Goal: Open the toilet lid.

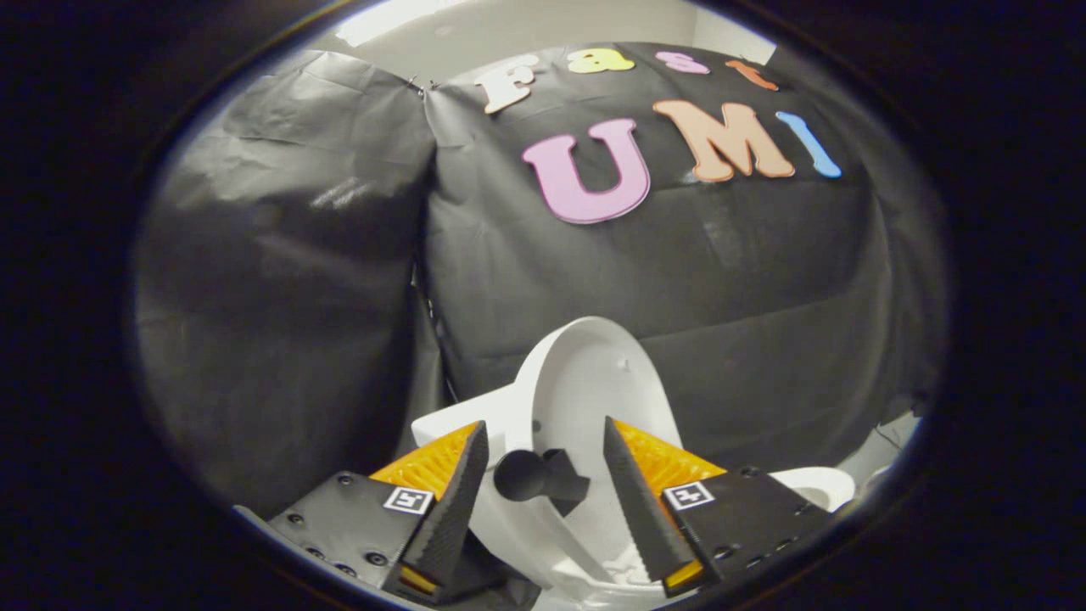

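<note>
The gripper (543,501) has its fingers apart astride a dark knob (530,475) on the white toilet lid (585,382) – raised, just ahead of them – which looks rigid, light, glossy and slippery, so the knob seems the surest hold

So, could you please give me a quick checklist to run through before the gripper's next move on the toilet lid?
1. Toilet lid raised upright: ok.
2. Black knob on the lid sits between the fingers: ok.
3. Gripper open, both fingers off the knob: ok.
4. Lid resting stably against something behind it: cannot tell.
5. Toilet bowl rim below the raised lid: ok.
</note>
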A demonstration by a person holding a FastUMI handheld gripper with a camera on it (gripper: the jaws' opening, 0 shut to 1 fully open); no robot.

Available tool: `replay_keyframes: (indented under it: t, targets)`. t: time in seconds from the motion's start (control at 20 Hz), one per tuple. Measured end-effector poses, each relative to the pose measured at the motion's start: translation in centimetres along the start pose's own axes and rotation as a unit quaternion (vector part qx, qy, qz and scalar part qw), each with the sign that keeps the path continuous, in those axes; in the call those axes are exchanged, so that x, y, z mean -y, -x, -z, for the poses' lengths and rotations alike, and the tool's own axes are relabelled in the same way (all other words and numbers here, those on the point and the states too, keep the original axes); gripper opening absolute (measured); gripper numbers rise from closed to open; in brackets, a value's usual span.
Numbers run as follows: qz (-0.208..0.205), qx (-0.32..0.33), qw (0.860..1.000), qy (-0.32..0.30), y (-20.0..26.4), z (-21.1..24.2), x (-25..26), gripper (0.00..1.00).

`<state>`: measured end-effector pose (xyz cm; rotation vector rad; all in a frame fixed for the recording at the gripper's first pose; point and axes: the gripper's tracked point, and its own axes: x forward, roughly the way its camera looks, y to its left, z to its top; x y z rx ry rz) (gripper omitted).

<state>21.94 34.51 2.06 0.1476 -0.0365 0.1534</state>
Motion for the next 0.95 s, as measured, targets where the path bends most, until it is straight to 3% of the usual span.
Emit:
replay_keyframes:
  t: [0.55,0.95]
  targets:
    - [0.124,0.05,0.987,0.092,6.7,-8.3,14.9,0.85]
    - [0.168,0.08,0.978,0.098,13.6,-11.2,24.3,0.85]
